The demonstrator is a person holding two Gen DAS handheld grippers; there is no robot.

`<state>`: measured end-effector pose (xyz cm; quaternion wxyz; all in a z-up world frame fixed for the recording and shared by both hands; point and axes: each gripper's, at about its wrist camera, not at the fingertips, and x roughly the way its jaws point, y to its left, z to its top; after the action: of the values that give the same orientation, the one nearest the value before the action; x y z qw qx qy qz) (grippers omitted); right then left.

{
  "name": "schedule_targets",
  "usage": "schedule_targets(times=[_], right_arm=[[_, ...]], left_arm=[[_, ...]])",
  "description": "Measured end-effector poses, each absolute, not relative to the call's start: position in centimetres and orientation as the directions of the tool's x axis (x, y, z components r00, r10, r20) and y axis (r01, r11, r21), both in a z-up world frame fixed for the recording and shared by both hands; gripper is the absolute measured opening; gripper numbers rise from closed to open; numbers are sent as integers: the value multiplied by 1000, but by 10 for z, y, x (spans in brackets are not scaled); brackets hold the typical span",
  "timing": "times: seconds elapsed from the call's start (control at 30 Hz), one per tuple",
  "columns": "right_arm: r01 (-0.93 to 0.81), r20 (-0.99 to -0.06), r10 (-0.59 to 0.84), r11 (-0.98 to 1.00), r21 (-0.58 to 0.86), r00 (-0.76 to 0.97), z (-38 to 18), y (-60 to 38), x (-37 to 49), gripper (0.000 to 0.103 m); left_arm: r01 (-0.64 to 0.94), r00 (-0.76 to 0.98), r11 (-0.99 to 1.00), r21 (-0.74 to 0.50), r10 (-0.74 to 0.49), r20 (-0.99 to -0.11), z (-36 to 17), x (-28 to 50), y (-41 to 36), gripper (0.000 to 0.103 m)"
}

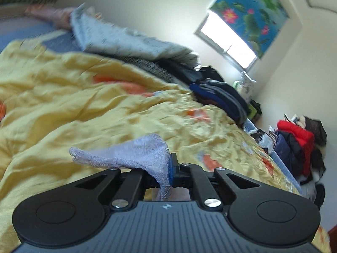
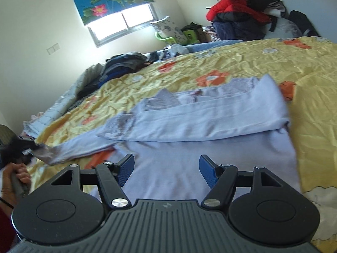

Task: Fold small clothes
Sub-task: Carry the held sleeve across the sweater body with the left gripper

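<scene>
A lavender long-sleeved top (image 2: 189, 147) lies on the yellow flowered bedspread (image 2: 273, 63). Its right sleeve (image 2: 210, 118) is folded across the body. Its left sleeve (image 2: 84, 145) stretches out to the left, where the lace cuff is held up. My left gripper (image 1: 166, 172) is shut on that lavender lace cuff (image 1: 134, 154), lifted above the bedspread (image 1: 63, 105). My right gripper (image 2: 166, 168) is open and empty, low over the lower body of the top.
Folded dark clothes (image 2: 124, 63) and a grey blanket (image 1: 130, 40) lie along the far bed edge. A pile with a red jacket (image 2: 231, 6) sits beyond the bed. A window (image 2: 124, 25) is in the far wall. A hand (image 2: 14, 177) shows at the left.
</scene>
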<state>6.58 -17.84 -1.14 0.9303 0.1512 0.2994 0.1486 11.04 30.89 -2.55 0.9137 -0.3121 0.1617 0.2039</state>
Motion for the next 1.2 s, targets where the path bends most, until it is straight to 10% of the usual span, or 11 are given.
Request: schedule_targets(times=[1.2], right_arm=[[-47,-493,291,892,449,820,-29,-245,55,69]], left_arm=[[55,890,992,-114,-101,-445,11,182,2,5]])
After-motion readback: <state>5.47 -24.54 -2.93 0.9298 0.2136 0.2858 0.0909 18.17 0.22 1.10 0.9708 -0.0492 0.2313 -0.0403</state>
